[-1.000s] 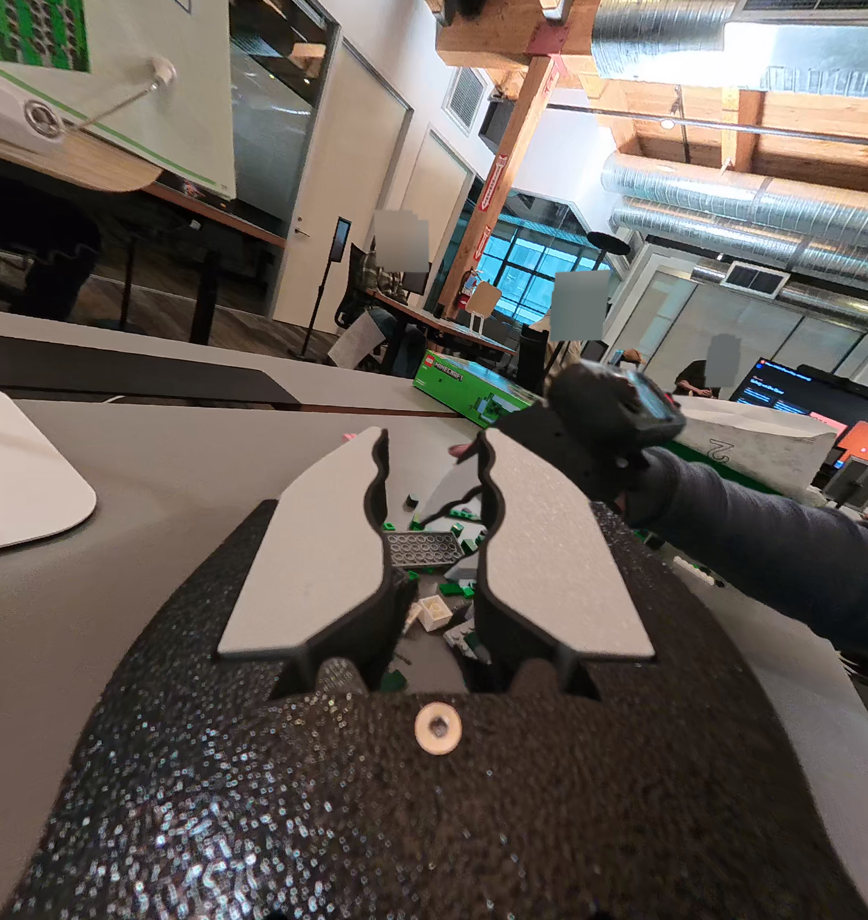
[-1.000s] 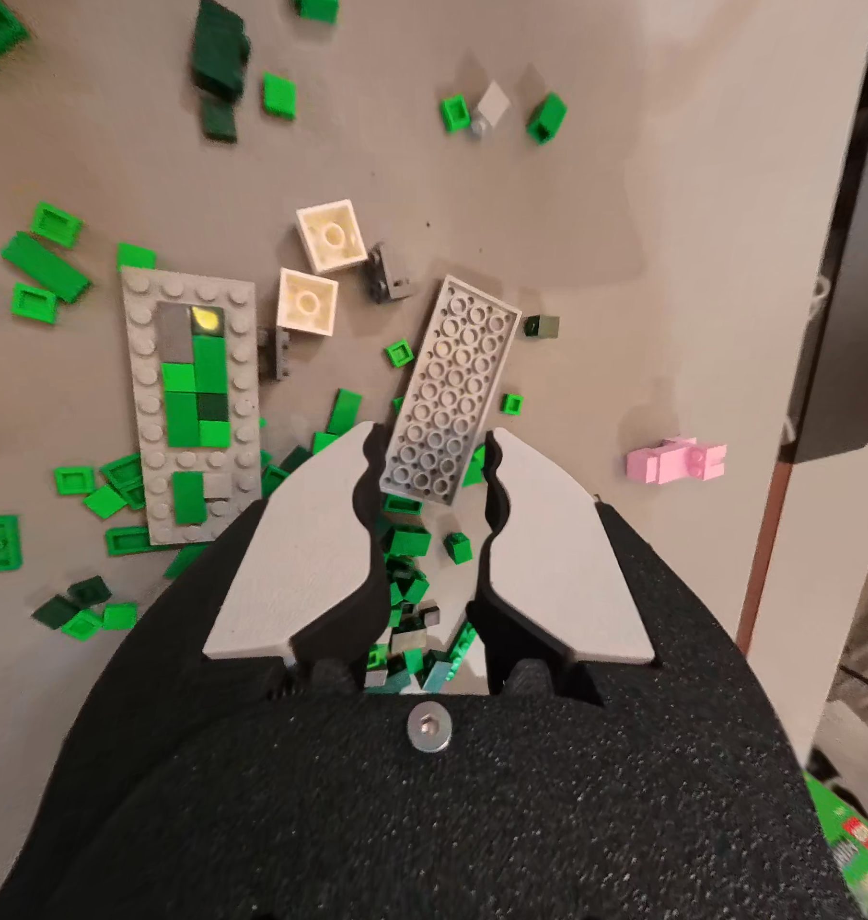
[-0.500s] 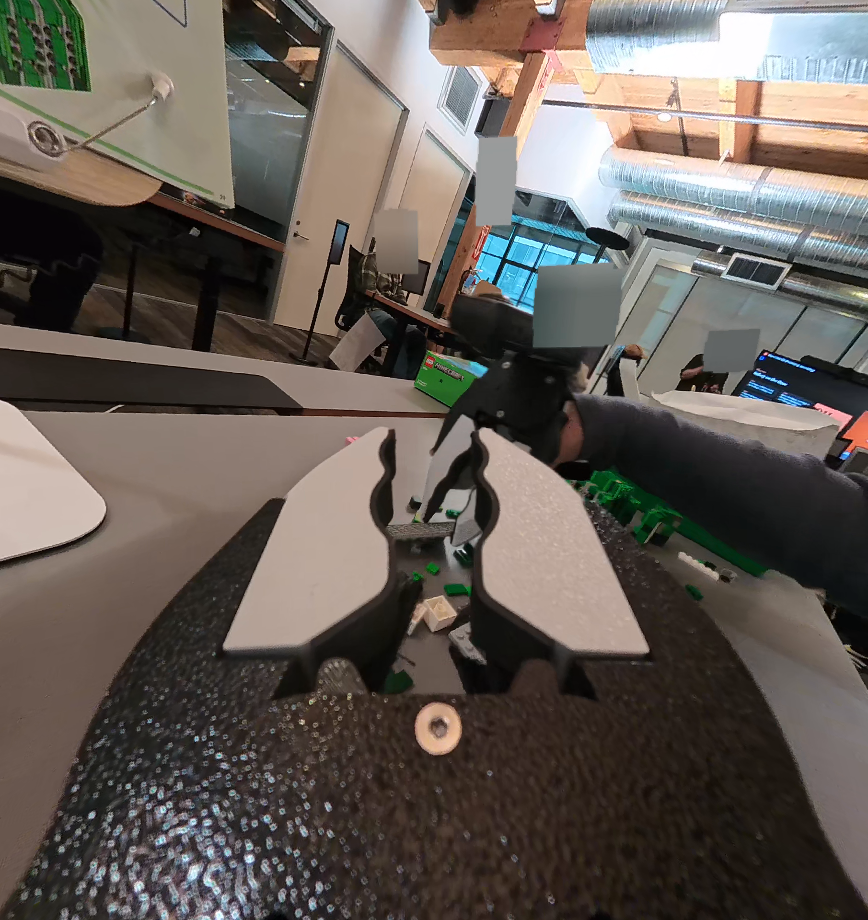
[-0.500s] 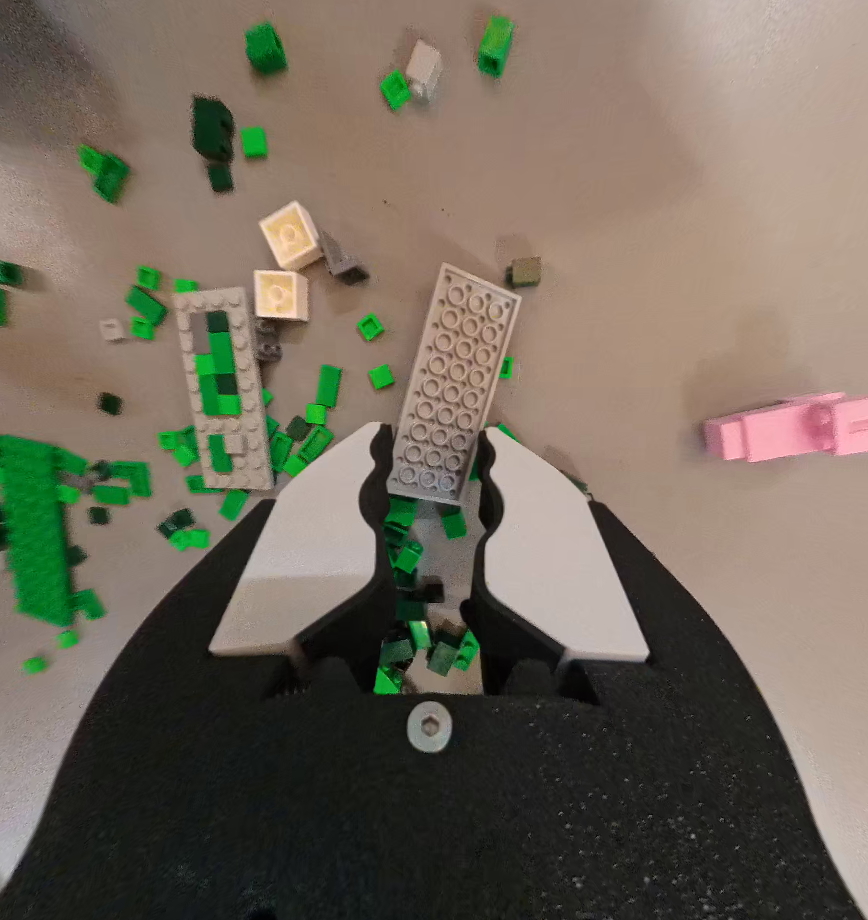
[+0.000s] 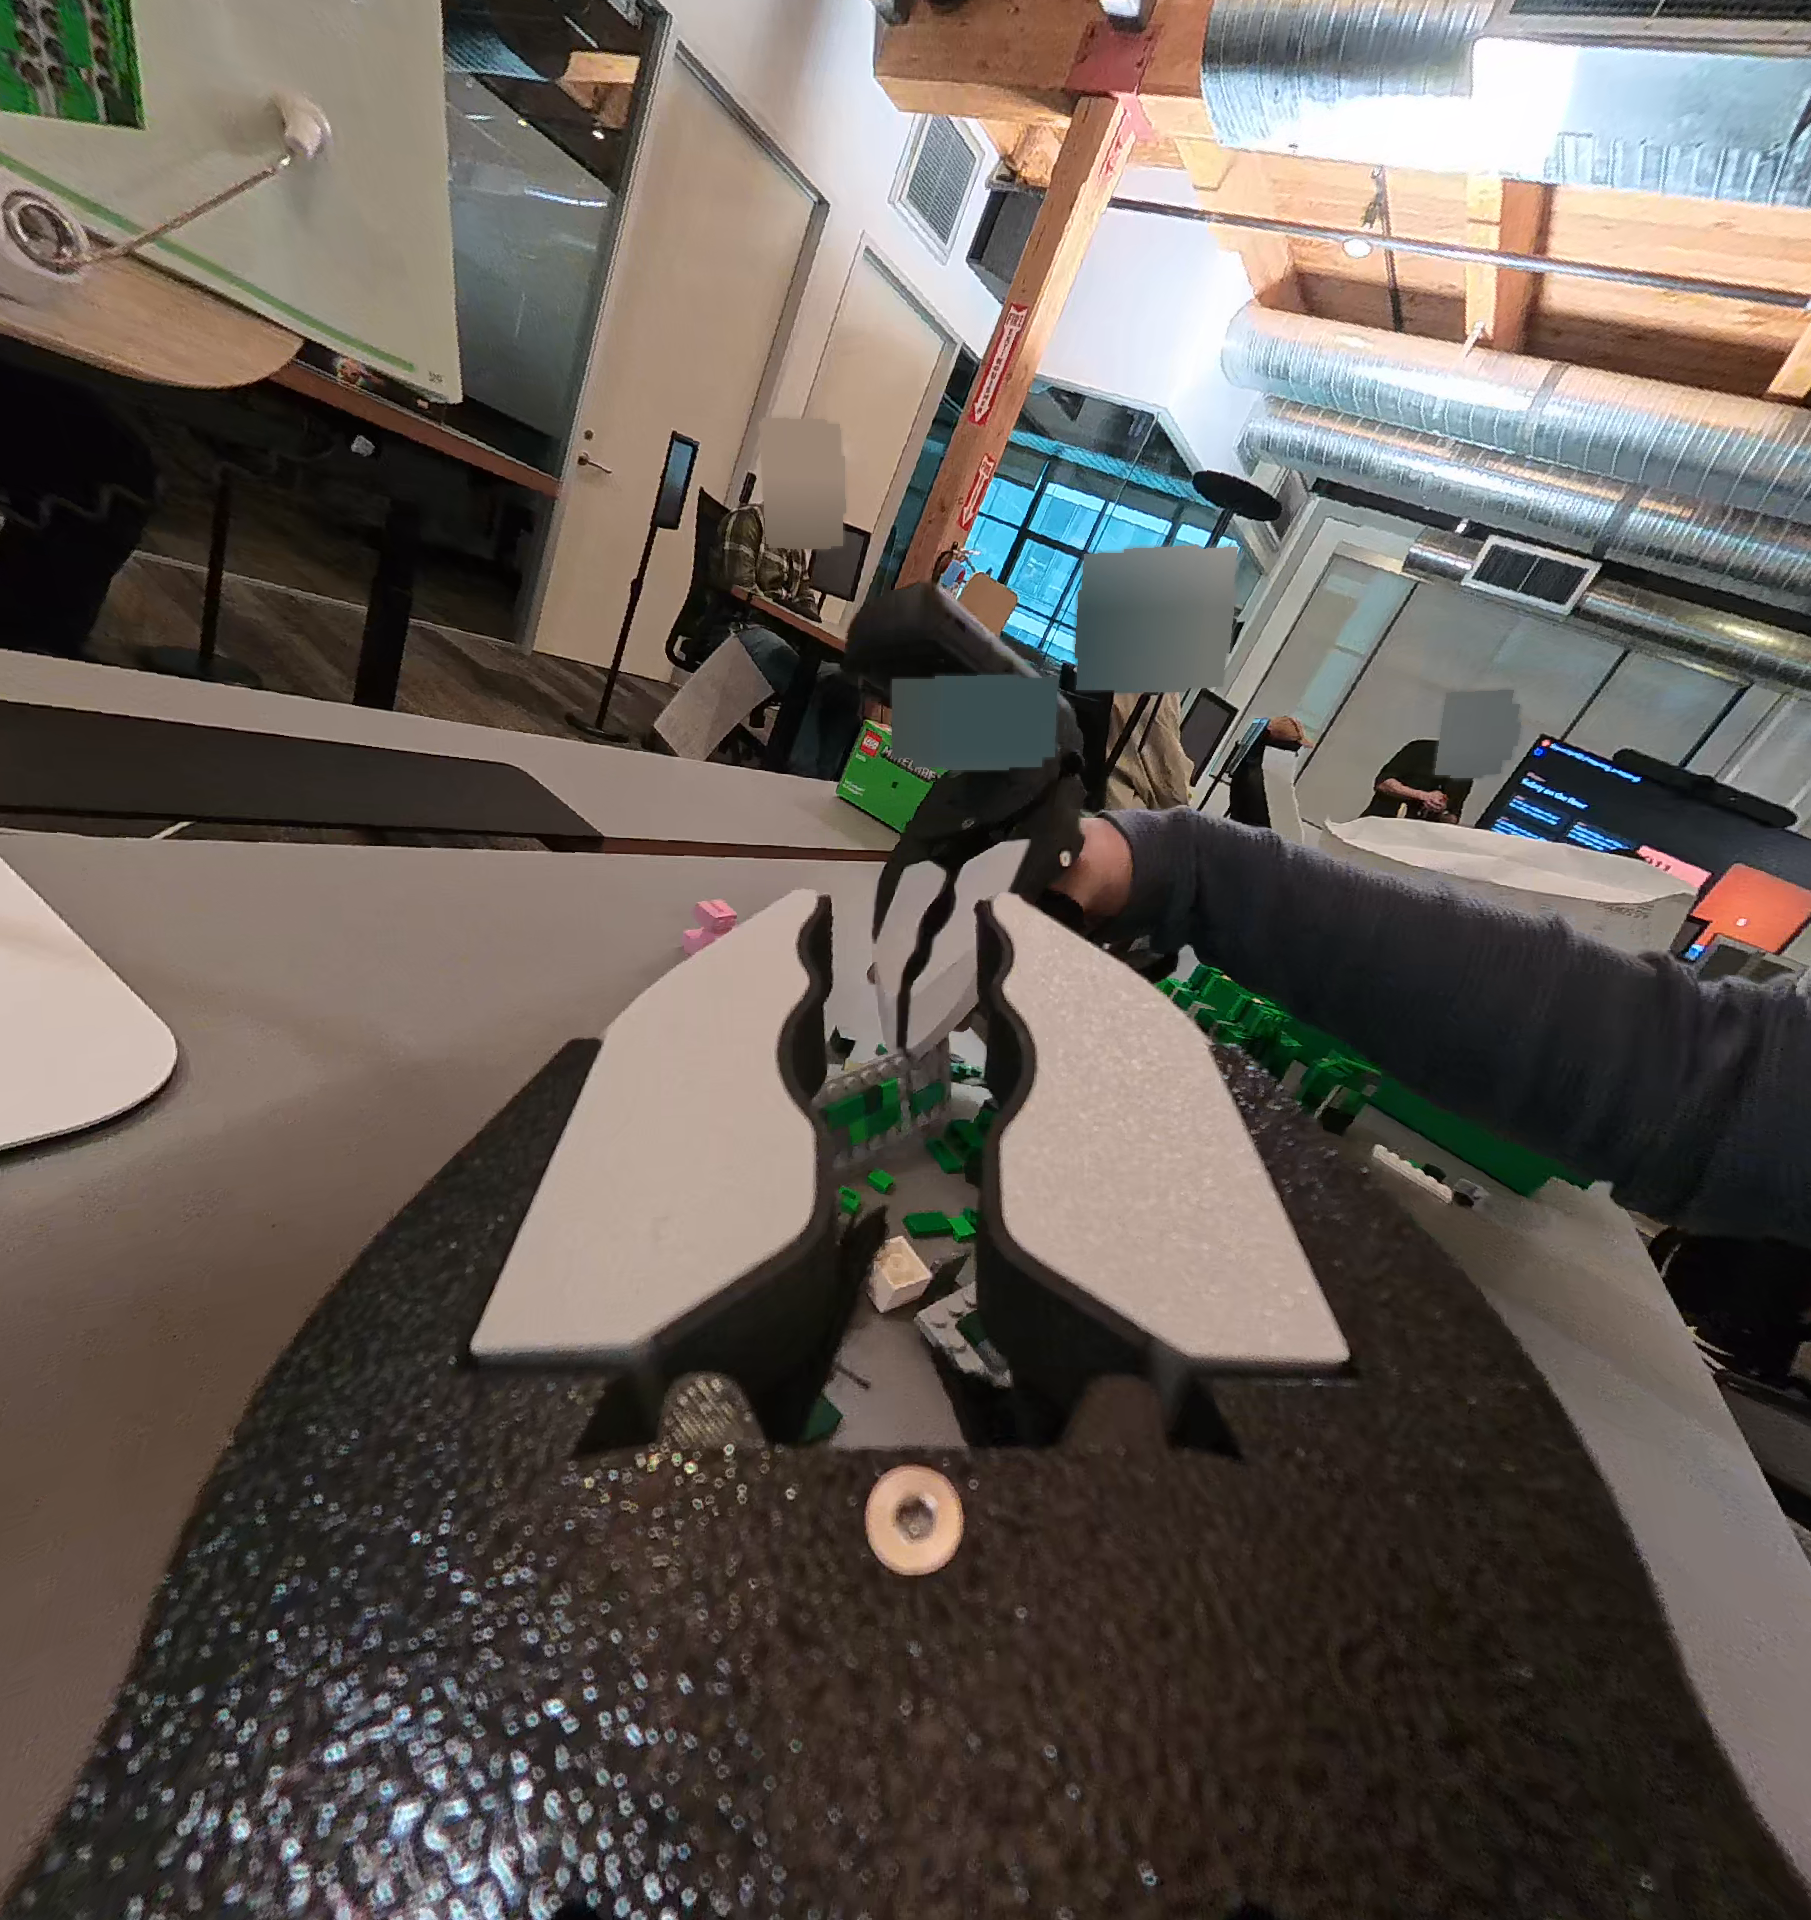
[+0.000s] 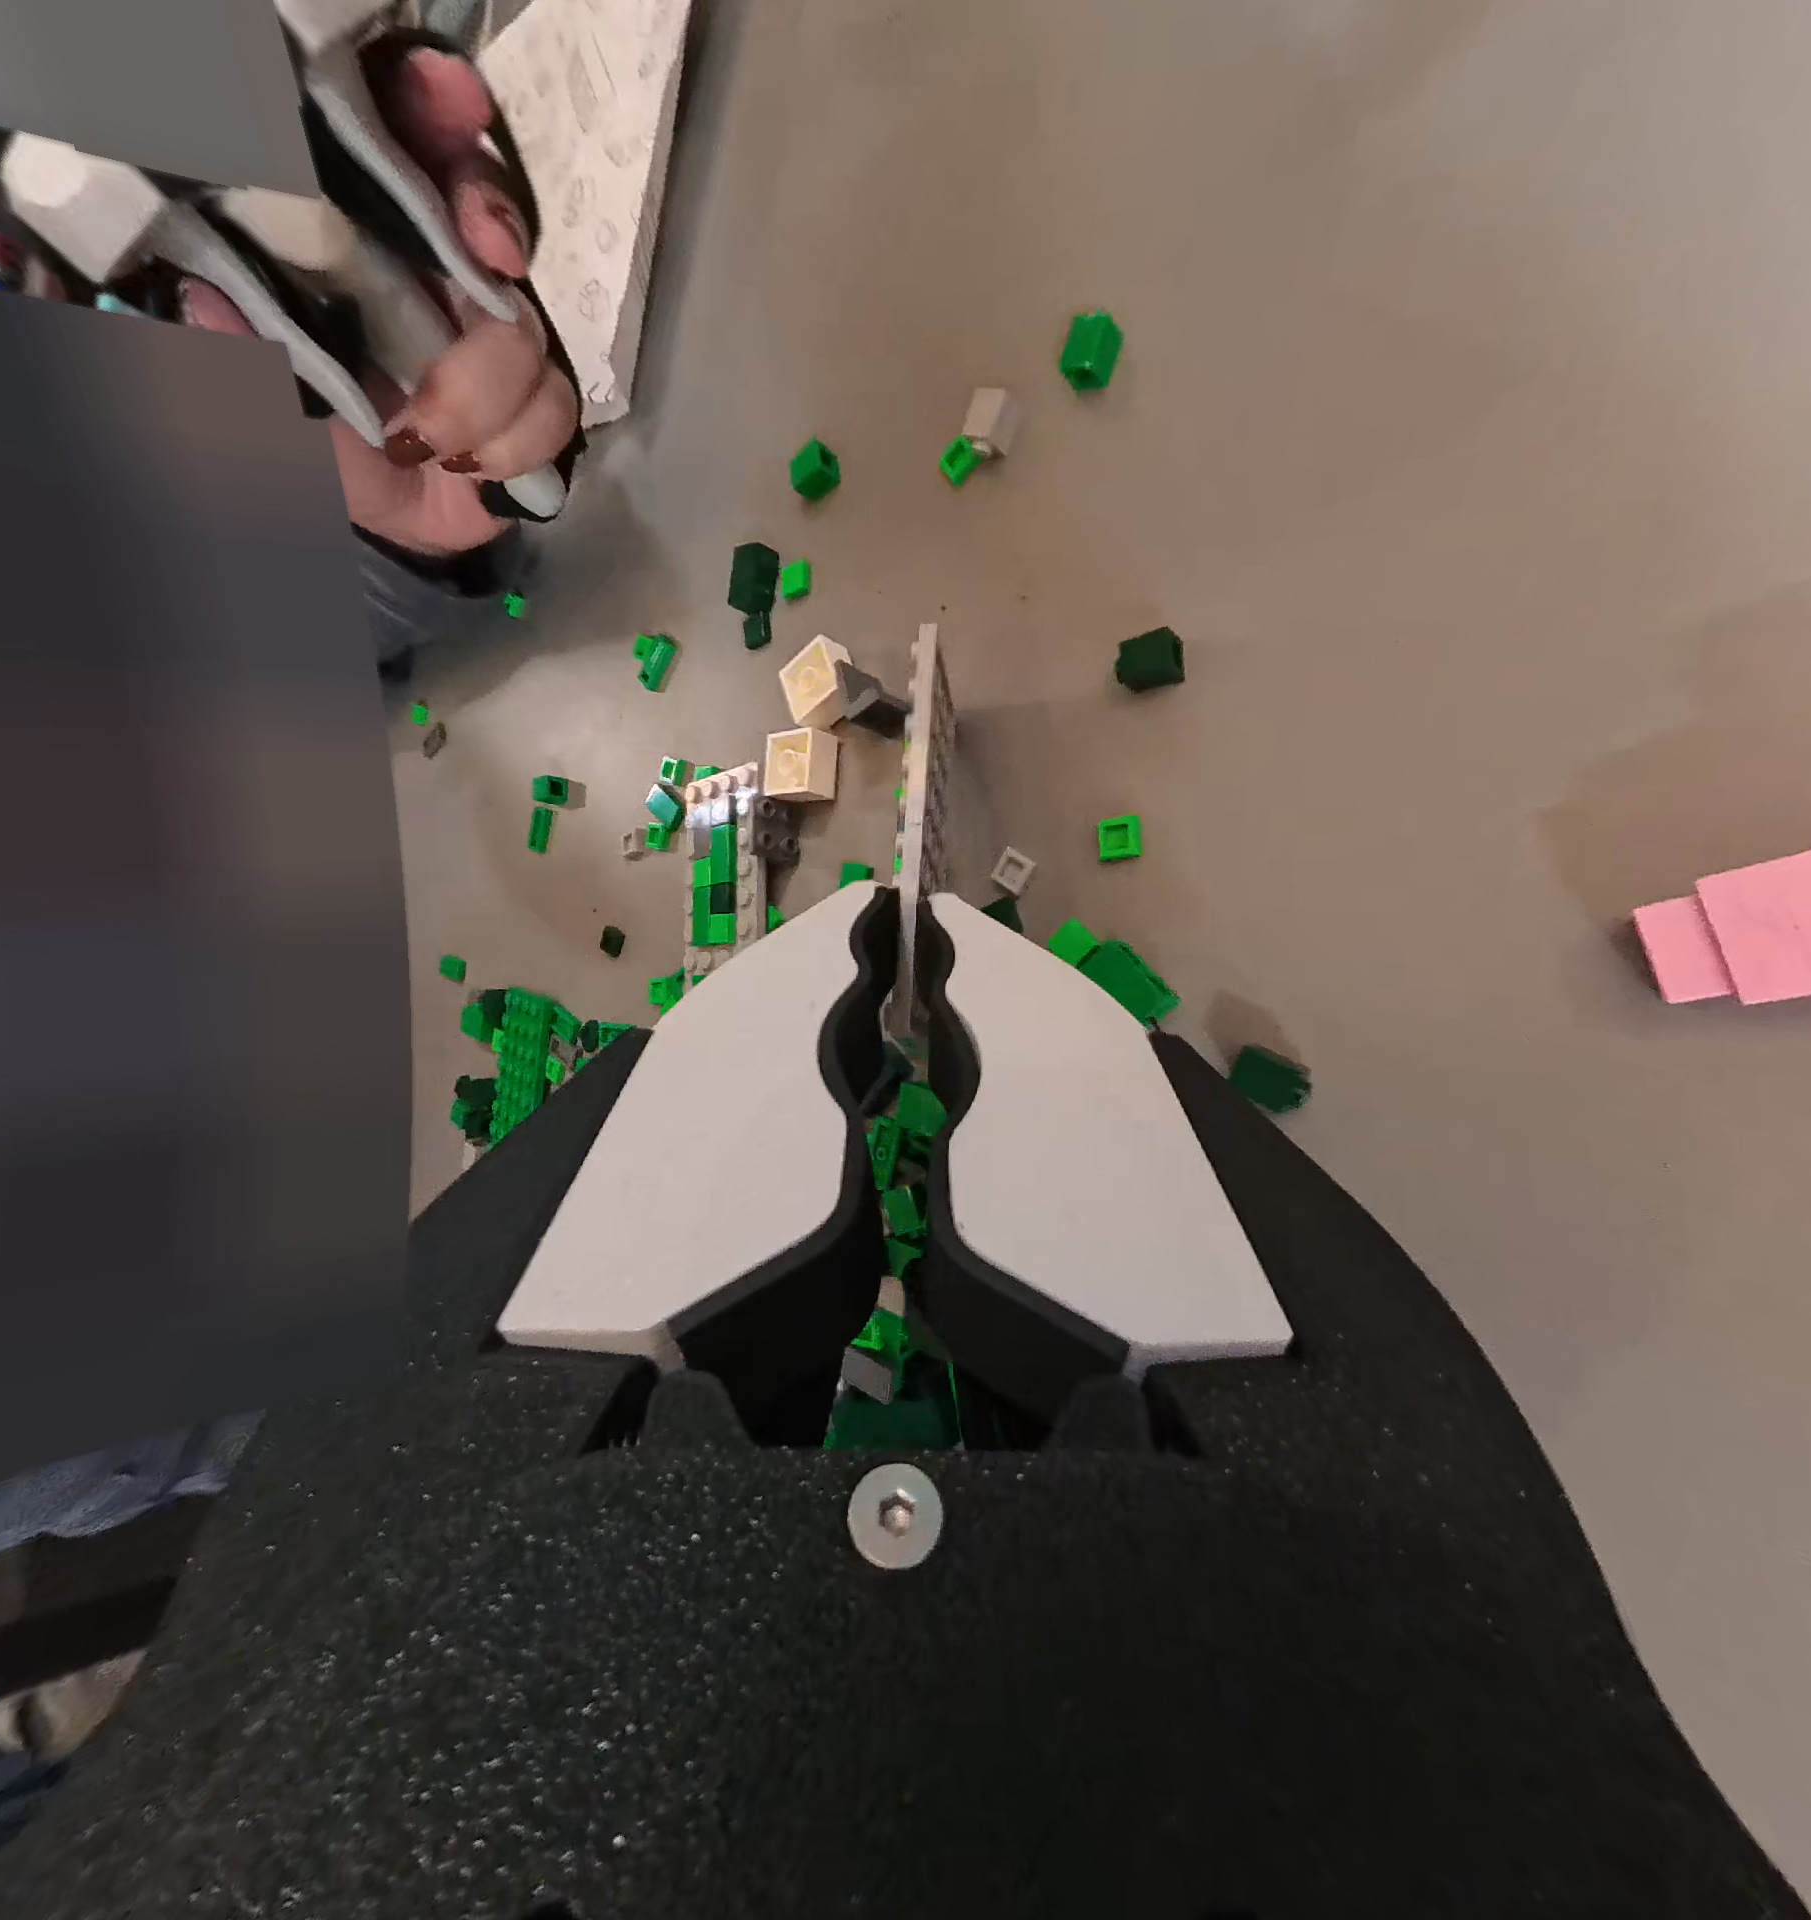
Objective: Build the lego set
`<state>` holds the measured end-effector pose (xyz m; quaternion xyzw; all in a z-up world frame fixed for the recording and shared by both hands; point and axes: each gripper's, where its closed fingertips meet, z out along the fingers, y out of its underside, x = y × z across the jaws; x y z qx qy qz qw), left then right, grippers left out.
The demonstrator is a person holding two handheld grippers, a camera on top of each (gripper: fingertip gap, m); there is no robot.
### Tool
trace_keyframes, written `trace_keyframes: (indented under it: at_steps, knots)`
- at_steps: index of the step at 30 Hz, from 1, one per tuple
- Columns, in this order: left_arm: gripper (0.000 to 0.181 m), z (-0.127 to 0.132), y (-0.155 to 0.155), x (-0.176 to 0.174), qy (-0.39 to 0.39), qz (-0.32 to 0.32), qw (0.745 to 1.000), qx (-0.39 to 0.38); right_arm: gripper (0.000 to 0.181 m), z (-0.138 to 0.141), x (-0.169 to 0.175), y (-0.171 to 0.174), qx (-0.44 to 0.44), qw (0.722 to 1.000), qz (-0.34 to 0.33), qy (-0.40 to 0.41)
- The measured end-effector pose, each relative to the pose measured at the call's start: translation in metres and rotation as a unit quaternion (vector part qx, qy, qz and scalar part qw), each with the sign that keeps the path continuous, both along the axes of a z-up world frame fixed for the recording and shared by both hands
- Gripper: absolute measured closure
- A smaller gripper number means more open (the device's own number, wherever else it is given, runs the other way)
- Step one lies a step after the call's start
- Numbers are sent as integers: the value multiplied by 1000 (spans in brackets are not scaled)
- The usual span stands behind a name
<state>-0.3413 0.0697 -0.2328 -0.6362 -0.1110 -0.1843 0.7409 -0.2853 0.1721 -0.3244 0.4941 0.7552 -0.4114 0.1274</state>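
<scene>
The right claw [image 6: 906, 914] was clamped on the edge of a flat light-grey studded Lego plate [image 6: 930, 764], held on edge above the grey bench [image 6: 1400, 416]. The left claw [image 5: 901, 971] was open and empty. The step looked like carrying this plate to the grey plate tiled with green pieces [image 6: 722, 873]; next would call for turning it flat and aligning studs.

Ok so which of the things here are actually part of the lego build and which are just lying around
Part of the job:
- grey plate, held on edge by the right gripper
- grey plate with green tiles
- two cream bricks
- loose green pieces
- left gripper, open

Lying about:
- pink piece
- white sheet
- green box
</scene>
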Motion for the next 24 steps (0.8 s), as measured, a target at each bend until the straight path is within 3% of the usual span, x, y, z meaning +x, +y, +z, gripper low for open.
trace_keyframes:
  at_steps: [5,9,15,20,24]
  knots:
    - [156,-5,-1,-11,15,40,999,-20,179,21,5,-6,14,997,-26,64]
    - [156,-1,-7,-20,10,70,997,-9,179,40,30,-39,0,997,-46,65]
    - [156,3,-6,-13,4,56,998,-3,179,15,81,-105,-48,998,-33,12]
    - [156,-5,3,3,90,62,993,-53,179,-7,78,-100,11,998,-53,35]
    - [156,-11,7,6,146,102,979,-102,171,1,74,-93,44,993,-74,87]
